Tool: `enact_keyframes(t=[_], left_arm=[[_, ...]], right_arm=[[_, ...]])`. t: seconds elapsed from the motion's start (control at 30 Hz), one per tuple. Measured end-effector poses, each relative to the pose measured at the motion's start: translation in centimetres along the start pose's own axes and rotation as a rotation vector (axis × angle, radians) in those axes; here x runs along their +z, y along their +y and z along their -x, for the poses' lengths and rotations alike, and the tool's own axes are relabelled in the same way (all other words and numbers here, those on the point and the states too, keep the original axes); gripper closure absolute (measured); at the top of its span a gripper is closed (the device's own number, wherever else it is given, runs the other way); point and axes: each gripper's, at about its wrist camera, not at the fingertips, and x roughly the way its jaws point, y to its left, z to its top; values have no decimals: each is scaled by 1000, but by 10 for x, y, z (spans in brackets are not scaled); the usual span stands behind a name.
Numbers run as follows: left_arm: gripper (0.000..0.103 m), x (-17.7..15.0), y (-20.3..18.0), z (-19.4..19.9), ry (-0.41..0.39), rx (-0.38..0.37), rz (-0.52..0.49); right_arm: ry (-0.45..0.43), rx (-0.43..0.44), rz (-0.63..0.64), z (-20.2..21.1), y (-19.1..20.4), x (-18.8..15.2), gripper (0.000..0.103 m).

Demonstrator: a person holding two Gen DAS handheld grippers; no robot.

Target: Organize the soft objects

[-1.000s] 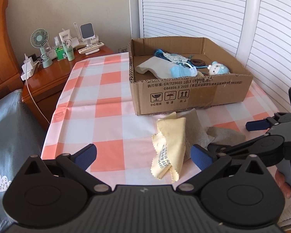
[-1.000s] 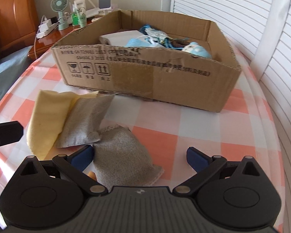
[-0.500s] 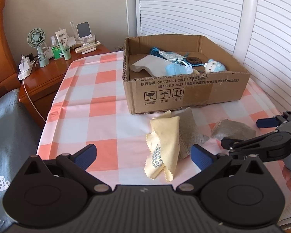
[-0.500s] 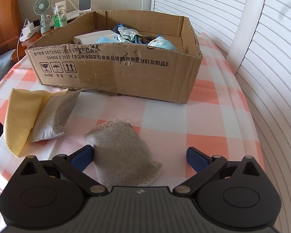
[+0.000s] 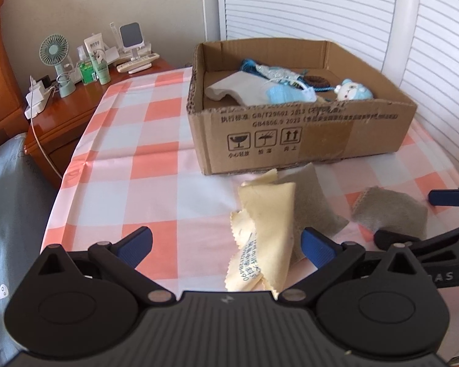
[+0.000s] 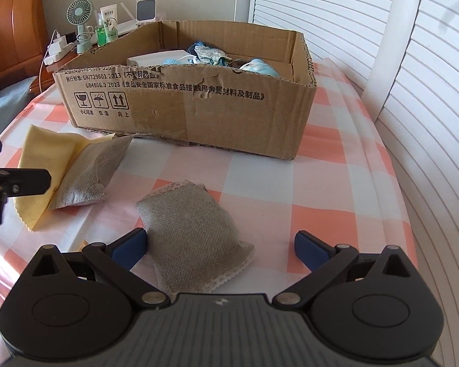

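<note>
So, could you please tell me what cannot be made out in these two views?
- Second grey pouch: left wrist view, partly under the yellow cloth.
- Cardboard box floor: right wrist view, hidden by its near wall.
- Near grey pouch: right wrist view, its near end hidden behind the right gripper.

Right gripper (image 6: 218, 246) is hovering with fingers spread wide over 1 grey pouch (image 6: 192, 238) on the checked tablecloth (image 6: 336, 183), 2nd grey pouch (image 6: 90, 172) overlapping a yellow cloth (image 6: 42, 159) beside the cardboard box (image 6: 199, 110).
</note>
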Motion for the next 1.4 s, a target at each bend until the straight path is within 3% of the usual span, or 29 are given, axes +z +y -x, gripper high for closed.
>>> enact_keyframes(t=[0.37,0.83,1.17,1.27,1.4], left_arm=[[1,-12,44,2,10,118,95],[1,-16,16,-7,-35,-5,-8],[10,-10,20,-20,-36,-42,39],[18,-7,22,-22,-34,-60,65],[31,-3,22,-25,-31,-85,92]], right_arm=[[-17,2,2,1,0,-2,0],[-39,1,6,2,0,-5,0],[-62,45,65,3,4,-6,0],[-67,77,92,1,7,-4,2],[-72,123,120,3,10,0,17]])
